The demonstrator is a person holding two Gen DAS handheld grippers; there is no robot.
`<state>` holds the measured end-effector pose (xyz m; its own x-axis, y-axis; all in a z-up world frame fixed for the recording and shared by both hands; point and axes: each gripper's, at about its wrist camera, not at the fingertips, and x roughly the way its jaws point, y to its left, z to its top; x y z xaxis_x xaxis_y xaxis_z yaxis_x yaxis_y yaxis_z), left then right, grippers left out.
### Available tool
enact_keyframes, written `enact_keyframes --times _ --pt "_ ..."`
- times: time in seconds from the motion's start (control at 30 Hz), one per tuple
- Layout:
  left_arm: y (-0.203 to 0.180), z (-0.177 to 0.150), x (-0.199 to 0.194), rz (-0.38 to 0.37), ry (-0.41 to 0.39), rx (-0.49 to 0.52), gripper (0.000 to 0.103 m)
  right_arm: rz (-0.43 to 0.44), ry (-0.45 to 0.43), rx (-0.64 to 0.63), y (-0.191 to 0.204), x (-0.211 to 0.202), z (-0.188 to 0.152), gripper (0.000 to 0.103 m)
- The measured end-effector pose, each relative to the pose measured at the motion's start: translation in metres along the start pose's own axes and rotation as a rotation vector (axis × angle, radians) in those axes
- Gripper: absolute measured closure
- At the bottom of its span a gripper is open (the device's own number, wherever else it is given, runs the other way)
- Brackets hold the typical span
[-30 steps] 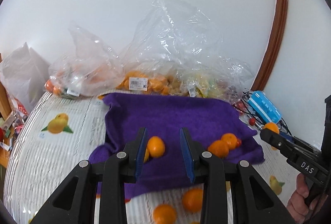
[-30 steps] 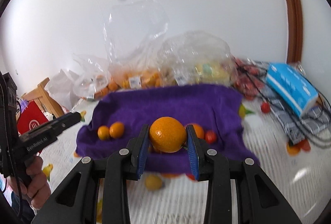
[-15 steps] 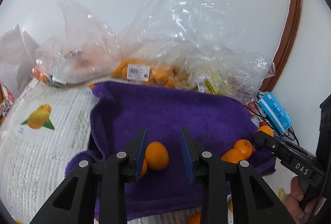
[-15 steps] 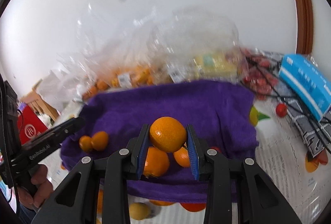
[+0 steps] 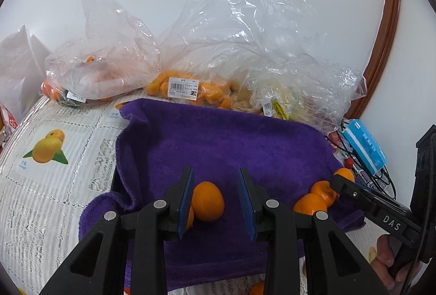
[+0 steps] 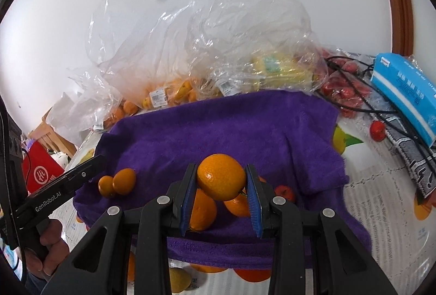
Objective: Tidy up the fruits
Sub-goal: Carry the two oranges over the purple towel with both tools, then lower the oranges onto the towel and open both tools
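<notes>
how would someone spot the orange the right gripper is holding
Find the purple towel spread over the table. At its near edge the right gripper clamps a round orange between blue pads. It alone is lifted; the other oranges lie on the towel.

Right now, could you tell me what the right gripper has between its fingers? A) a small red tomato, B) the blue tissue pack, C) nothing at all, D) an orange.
D: in the right wrist view the right gripper has its blue pads pressed on both sides of an orange, held above the purple towel.
</notes>
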<state>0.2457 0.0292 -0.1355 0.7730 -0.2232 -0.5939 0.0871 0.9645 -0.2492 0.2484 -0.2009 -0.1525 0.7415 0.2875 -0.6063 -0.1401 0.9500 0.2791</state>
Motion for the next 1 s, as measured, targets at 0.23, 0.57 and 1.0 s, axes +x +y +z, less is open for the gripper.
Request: enact_keyframes --times 0.23,0.57,1.0 --pt "-0.007 -0.004 0.003 -0.027 0.024 0.02 0.072 0.006 0.029 -0.027 0.006 0.007 -0.004 0.068" --pt "-0.013 -0.008 0.009 -0.034 0.048 0.043 0.072 0.014 0.039 -0.031 0.007 0.006 -0.005 0.067" --pt "-0.016 -0.01 0.011 -0.062 0.068 0.048 0.062 0.013 0.034 -0.046 0.01 0.004 -0.005 0.06"
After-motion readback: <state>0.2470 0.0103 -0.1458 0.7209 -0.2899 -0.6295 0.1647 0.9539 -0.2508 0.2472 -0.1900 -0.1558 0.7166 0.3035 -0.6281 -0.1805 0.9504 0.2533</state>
